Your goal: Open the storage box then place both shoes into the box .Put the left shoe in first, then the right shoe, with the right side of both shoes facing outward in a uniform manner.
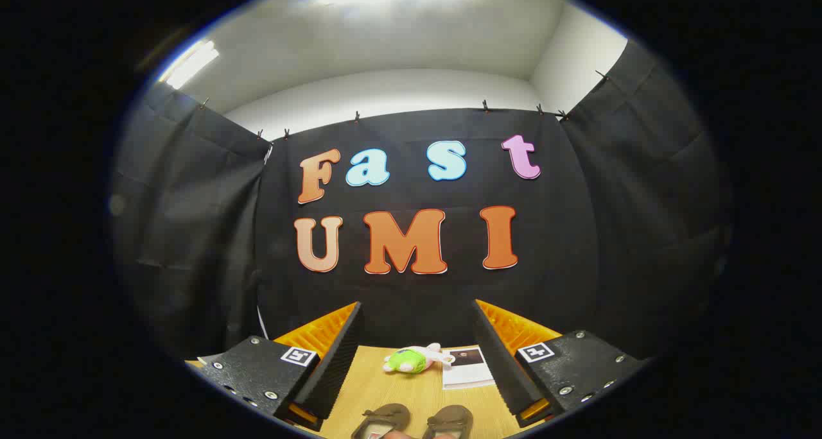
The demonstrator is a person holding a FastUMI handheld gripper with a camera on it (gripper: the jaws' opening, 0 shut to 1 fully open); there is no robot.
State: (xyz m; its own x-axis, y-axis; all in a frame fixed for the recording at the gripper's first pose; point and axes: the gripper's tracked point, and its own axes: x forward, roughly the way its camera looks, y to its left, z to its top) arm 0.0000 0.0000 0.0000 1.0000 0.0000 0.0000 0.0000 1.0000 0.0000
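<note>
While my hand-held gripper (417, 362) hovers with its fingers spread wide and holding nothing, the two brown shoes (414, 421) lie side by side on the wooden surface (385, 391) between and just below the fingers. Beyond them lie a green plush toy (411, 360) and a small leaflet (467, 367). I cannot see the storage box. To open it well, I judge I should turn until it shows, then approach its lid squarely.
</note>
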